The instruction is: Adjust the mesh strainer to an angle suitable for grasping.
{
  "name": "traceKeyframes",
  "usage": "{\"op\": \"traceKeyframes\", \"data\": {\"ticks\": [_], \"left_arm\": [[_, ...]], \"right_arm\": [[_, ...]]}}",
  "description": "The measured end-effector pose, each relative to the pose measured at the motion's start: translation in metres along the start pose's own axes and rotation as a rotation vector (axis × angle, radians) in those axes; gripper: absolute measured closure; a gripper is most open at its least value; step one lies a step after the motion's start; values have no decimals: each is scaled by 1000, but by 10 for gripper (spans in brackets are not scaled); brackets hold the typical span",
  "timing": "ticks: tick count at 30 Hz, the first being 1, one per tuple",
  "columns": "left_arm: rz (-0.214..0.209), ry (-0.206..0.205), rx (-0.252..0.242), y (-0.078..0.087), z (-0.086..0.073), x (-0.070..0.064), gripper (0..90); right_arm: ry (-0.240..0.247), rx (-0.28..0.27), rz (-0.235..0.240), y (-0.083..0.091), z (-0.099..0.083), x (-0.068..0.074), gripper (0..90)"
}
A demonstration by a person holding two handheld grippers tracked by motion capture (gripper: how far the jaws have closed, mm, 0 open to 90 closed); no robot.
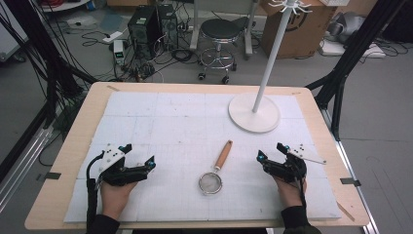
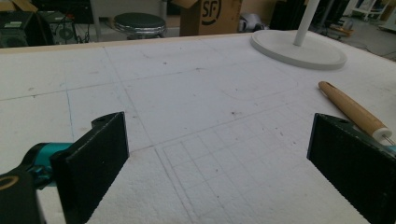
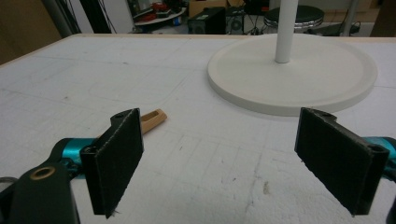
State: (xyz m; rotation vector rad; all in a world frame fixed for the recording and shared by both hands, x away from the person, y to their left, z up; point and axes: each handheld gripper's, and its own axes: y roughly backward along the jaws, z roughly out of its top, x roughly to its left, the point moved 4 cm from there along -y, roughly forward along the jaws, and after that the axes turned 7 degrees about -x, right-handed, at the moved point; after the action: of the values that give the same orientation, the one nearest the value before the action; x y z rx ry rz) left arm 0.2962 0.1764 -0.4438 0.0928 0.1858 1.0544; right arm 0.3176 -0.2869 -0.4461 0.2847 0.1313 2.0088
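Note:
A small mesh strainer (image 1: 211, 183) with a wooden handle (image 1: 224, 154) lies on the white mat (image 1: 185, 122) between my two grippers. My left gripper (image 1: 140, 155) rests at the mat's front left, open, nothing between its jaws; the wooden handle (image 2: 352, 109) shows just past its right jaw. At the front right my right gripper (image 1: 272, 151) is open too, holding nothing, with the handle's tip (image 3: 154, 119) behind its left jaw. A white stand with a round base (image 1: 254, 112) and a tall pole (image 1: 275, 48) rises at the back right.
The mat covers a wooden table (image 1: 73, 146). Behind the table stand a black stool (image 1: 220, 36), a cardboard box (image 1: 297, 24), computer cases (image 1: 146, 24) and loose cables on the floor. Black frame legs (image 1: 346, 63) flank the table's right side.

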Motion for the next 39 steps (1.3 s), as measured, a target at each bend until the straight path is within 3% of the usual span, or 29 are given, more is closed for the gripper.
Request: {"op": "traceKeyframes", "data": {"ticks": [11, 12, 15, 24, 39], "left_arm": [[1, -1, -4, 1, 0, 0, 61], [2, -1, -5, 0, 0, -1, 61], [2, -3, -3, 0, 0, -1, 61], [6, -1, -10, 1, 1, 1, 61], [16, -3, -18, 3, 2, 5, 79]], "right_arm": [[-2, -1, 8, 0, 1, 2, 157], [-6, 0, 9, 0, 1, 2, 181], [-30, -5, 23, 1, 2, 1, 412], [-28, -3, 46, 2, 2, 3, 553], [-67, -21, 86, 2, 5, 7, 770]]}}
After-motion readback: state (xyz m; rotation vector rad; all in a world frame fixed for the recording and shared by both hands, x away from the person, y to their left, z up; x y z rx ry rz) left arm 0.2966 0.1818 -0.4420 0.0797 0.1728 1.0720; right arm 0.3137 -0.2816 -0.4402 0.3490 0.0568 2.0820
